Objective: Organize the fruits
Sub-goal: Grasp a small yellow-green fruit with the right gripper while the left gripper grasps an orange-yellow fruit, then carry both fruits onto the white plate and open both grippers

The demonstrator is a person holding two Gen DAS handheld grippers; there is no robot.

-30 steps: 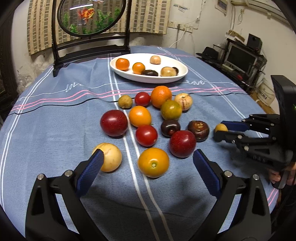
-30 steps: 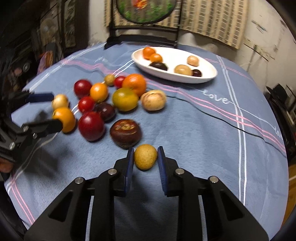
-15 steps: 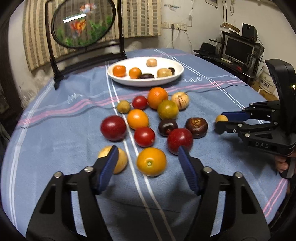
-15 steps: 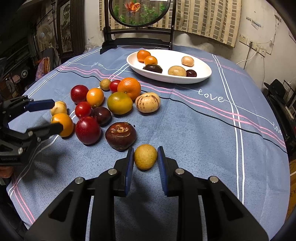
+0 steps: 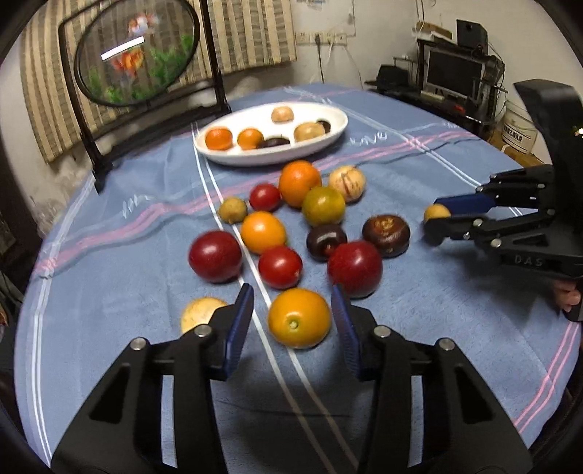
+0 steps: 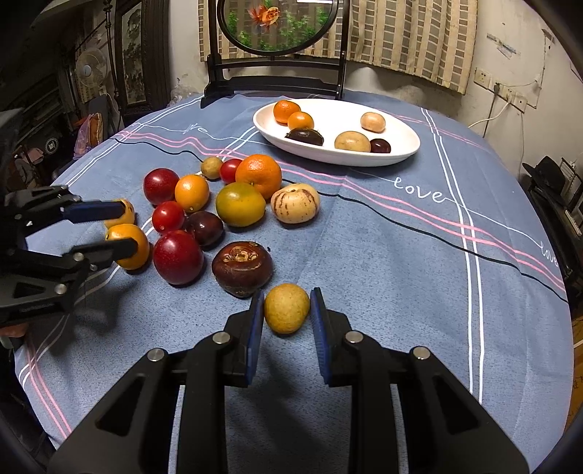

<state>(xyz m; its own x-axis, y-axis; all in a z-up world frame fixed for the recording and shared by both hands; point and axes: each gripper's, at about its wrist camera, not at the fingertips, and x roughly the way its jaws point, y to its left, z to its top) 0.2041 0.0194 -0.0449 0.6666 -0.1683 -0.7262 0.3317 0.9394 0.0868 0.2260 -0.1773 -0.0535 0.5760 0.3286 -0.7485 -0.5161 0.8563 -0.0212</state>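
A yellow-orange fruit (image 5: 298,317) lies on the blue cloth between the fingers of my left gripper (image 5: 291,302). Its jaws are closing, and a sliver of cloth still shows between the left pad and the fruit. My right gripper (image 6: 287,295) is shut on a small yellow-brown fruit (image 6: 286,308) that rests on the cloth. The left wrist view shows the same right gripper (image 5: 433,215) at the right edge. The left gripper (image 6: 127,228) appears at the left of the right wrist view. A white oval plate (image 6: 346,160) at the back holds several fruits.
Several loose fruits crowd the cloth between the grippers: red ones (image 5: 215,255), a big orange (image 5: 299,182), a dark brown one (image 6: 242,268), a striped pale one (image 6: 295,202). A round fish screen on a black stand (image 6: 273,25) is behind the plate. A pale fruit (image 5: 198,313) lies just left of my left fingers.
The left jaws have narrowed from wide open to close around the yellow-orange fruit, and the left gripper has rolled a little. The right gripper kept still on its fruit.
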